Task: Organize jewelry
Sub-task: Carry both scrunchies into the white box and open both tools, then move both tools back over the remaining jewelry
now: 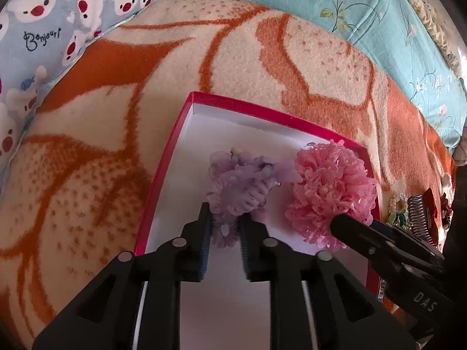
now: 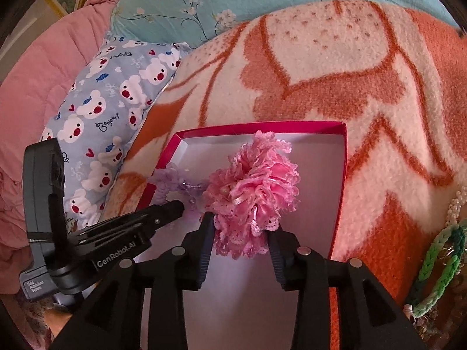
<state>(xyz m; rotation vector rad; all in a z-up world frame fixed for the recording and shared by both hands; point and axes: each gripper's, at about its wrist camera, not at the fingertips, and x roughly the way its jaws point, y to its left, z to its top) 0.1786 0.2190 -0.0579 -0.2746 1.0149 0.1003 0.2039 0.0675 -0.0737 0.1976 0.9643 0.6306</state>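
A red box with a white inside lies on the orange and cream blanket; it also shows in the right wrist view. My left gripper is shut on a purple flower scrunchie over the box's left part. My right gripper is shut on a pink lace flower scrunchie over the box's right part. The pink scrunchie and the right gripper's finger show in the left wrist view. The purple scrunchie and the left gripper's finger show in the right wrist view.
More jewelry lies right of the box: a pearl string, a green and white braided band, a dark hair comb and red pieces. A bear-print pillow lies at the left, turquoise floral bedding behind.
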